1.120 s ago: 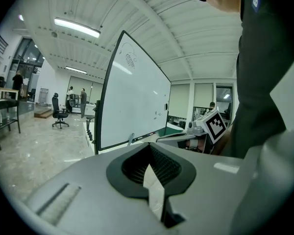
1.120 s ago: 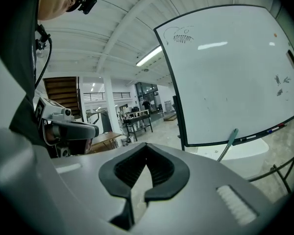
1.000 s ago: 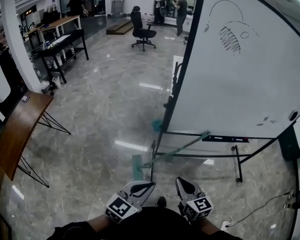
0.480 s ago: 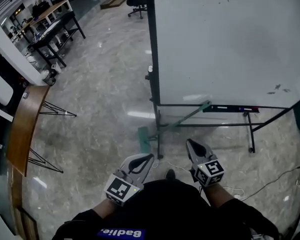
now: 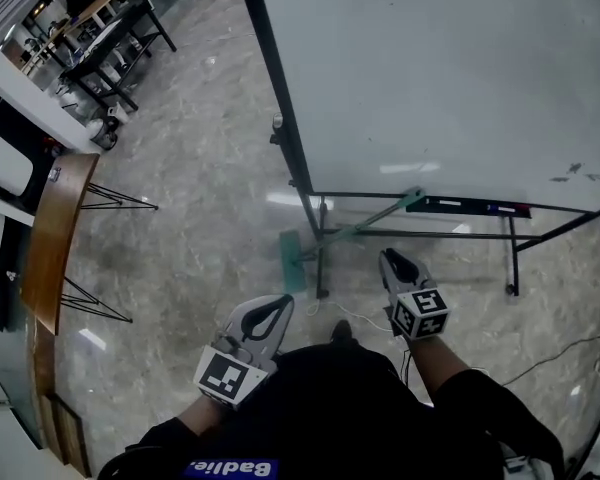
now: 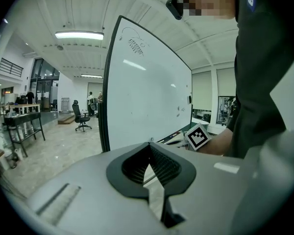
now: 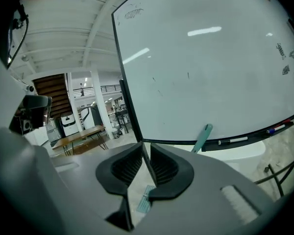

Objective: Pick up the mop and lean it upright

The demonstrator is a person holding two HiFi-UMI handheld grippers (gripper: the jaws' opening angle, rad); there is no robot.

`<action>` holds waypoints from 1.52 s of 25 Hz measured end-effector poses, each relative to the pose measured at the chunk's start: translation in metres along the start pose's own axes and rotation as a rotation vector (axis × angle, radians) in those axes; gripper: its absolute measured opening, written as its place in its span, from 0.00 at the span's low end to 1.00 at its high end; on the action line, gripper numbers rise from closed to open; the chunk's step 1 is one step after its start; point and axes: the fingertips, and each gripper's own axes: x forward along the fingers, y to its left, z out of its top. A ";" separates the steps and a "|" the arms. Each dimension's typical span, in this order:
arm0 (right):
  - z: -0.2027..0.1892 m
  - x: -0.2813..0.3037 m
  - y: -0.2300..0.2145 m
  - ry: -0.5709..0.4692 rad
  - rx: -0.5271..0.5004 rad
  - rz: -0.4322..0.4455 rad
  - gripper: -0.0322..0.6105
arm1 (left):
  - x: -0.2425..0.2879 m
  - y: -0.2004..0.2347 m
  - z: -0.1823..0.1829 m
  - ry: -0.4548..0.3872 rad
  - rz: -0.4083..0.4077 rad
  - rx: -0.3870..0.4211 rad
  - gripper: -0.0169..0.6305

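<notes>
Head view: the mop (image 5: 292,260) is seen low, its teal head flat on the floor (image 5: 200,198) just beside the left leg of the whiteboard (image 5: 430,68) stand. Its handle slants up across that leg toward the left end of the marker tray (image 5: 475,207). Its place is unchanged from a second ago. The whiteboard, however, now fills far more of the picture. The office chair (image 6: 80,119) that was seen beyond it then is caught only in the left gripper view. Both tools have been brought forward toward the stand. The left tool (image 5: 283,302) is closed, its tips met with nothing between them, short of the mop head. The right tool (image 5: 389,255) is held near the stand's lower rail, apart from the mop. Its jaws have just been opening to a narrow slit and nothing is held in them.
</notes>
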 end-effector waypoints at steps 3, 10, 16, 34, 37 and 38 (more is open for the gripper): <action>-0.010 0.011 -0.014 0.042 -0.003 -0.008 0.15 | 0.001 0.003 0.000 0.007 0.030 0.004 0.05; -0.030 0.034 -0.043 0.122 0.030 -0.042 0.19 | 0.003 0.007 0.001 0.014 0.068 0.004 0.05; -0.049 0.067 -0.081 0.174 0.123 -0.103 0.23 | 0.003 0.012 0.000 0.018 0.102 -0.010 0.05; -0.086 0.143 -0.160 0.238 0.340 -0.248 0.36 | -0.034 0.027 -0.021 0.084 0.242 -0.053 0.05; -0.086 0.151 -0.165 0.237 0.352 -0.264 0.37 | -0.040 0.028 -0.024 0.097 0.262 -0.056 0.05; -0.086 0.153 -0.167 0.236 0.353 -0.267 0.37 | -0.043 0.029 -0.025 0.100 0.270 -0.058 0.05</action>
